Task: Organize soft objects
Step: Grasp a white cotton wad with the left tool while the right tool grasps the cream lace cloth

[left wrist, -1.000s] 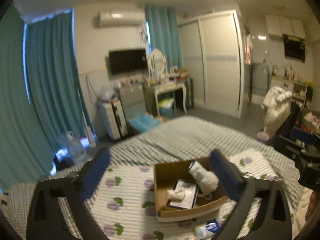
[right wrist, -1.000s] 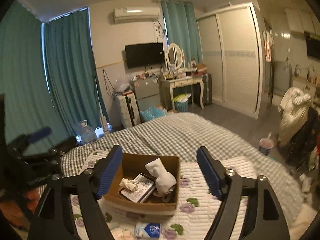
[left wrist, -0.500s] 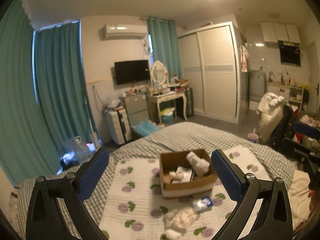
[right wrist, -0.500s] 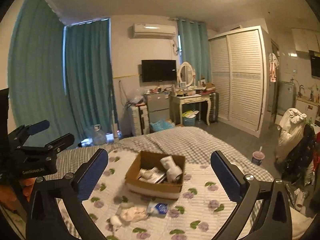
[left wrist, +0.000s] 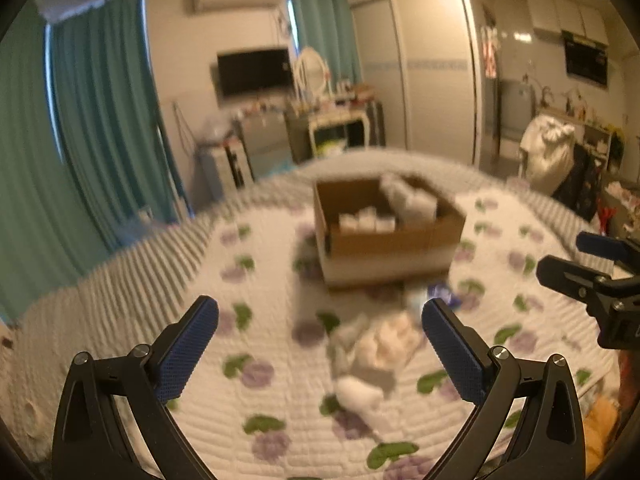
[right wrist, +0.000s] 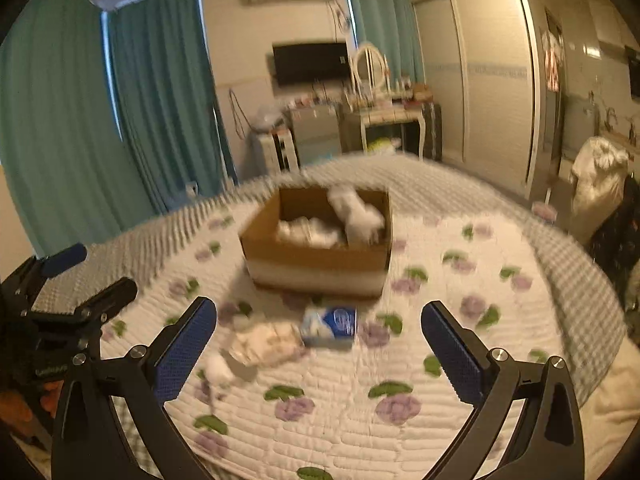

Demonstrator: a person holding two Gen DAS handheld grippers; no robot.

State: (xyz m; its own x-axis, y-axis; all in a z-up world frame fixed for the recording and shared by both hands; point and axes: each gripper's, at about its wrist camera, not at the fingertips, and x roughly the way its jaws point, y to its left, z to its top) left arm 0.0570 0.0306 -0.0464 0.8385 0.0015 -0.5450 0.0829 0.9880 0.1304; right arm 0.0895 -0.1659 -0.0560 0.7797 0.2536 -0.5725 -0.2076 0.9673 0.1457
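Note:
A cardboard box (left wrist: 384, 240) (right wrist: 320, 256) with white soft items in it stands on the flowered quilt of the bed. In front of it lie a crumpled pale cloth (left wrist: 384, 344) (right wrist: 268, 342), a small white roll (left wrist: 358, 392) (right wrist: 218, 368) and a blue-and-white tissue pack (right wrist: 330, 326) (left wrist: 440, 294). My left gripper (left wrist: 320, 328) is open and empty above the cloth. My right gripper (right wrist: 320, 328) is open and empty above the tissue pack. Both views are blurred.
The quilt (right wrist: 400, 380) lies on a grey checked bedspread (right wrist: 460, 192). Teal curtains (left wrist: 100, 140) hang on the left. A dressing table (right wrist: 384, 124), a TV (left wrist: 254, 70) and a wardrobe (left wrist: 436, 72) stand beyond the bed.
Both grippers have dropped lower and come nearer to the bed; the box and the loose items in front of it look larger. Both stay open and empty.

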